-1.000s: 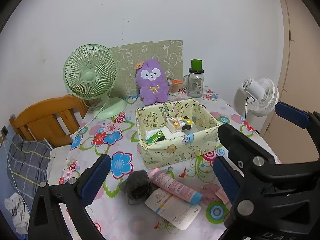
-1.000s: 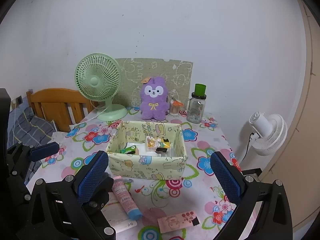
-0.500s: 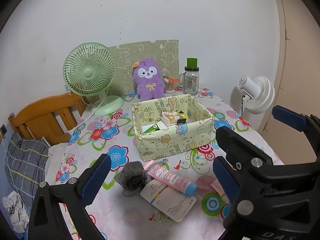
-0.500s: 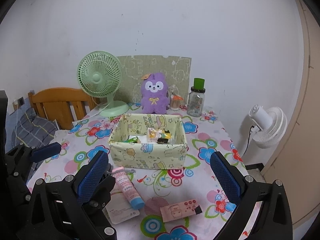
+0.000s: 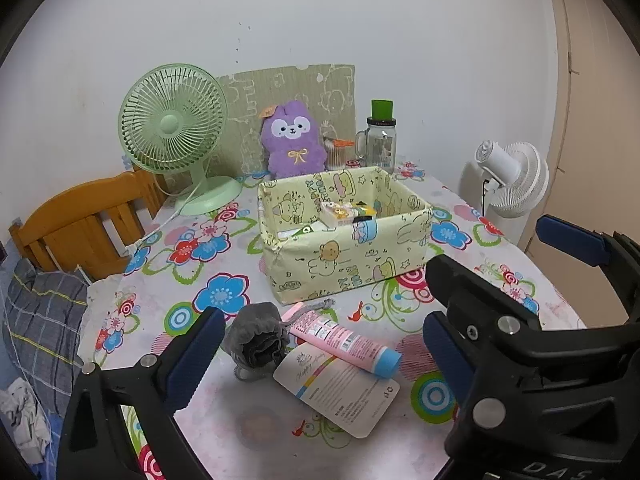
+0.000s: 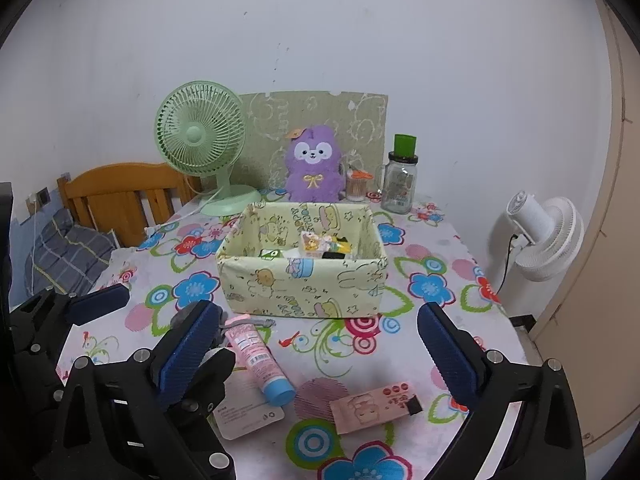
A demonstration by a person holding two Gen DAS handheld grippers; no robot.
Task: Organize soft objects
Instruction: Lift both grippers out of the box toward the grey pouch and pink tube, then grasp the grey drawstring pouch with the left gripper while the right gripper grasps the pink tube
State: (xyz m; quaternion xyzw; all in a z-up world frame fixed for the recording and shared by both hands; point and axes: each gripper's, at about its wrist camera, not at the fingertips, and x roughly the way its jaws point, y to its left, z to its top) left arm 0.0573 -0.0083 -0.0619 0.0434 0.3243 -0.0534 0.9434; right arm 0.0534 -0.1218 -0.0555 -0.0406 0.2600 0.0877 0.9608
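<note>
**Q:** Where do the soft objects lie relative to the pale-green printed fabric box (image 5: 344, 236)?

**A:** The dark grey gathered fabric pouch (image 5: 256, 338) lies on the flower-printed tablecloth (image 5: 192, 264) in front of the box's near-left corner. Touching the pouch's right side is a pink squeeze tube with a blue cap (image 5: 344, 340), whose cap end overlaps a white printed card (image 5: 340, 392). A pink flat sachet (image 6: 376, 406) rests farther right in front of the box. The purple plush toy (image 5: 294, 142) sits upright behind the box, before a green patterned board (image 5: 288, 92).

**Q:** And the grippers?

**A:** The left gripper (image 5: 316, 356) hovers above pouch and tube, jaws spread wide, grasping nothing. The right gripper (image 6: 320, 354) is likewise spread and empty, in front of the box.

**Q:** The surroundings?

**A:** Left of the plush stands a mint-green desk fan (image 5: 174, 132); right of it, a glass jar with a green lid (image 5: 380, 140). Inside the box lie small packets (image 5: 344, 212).
</note>
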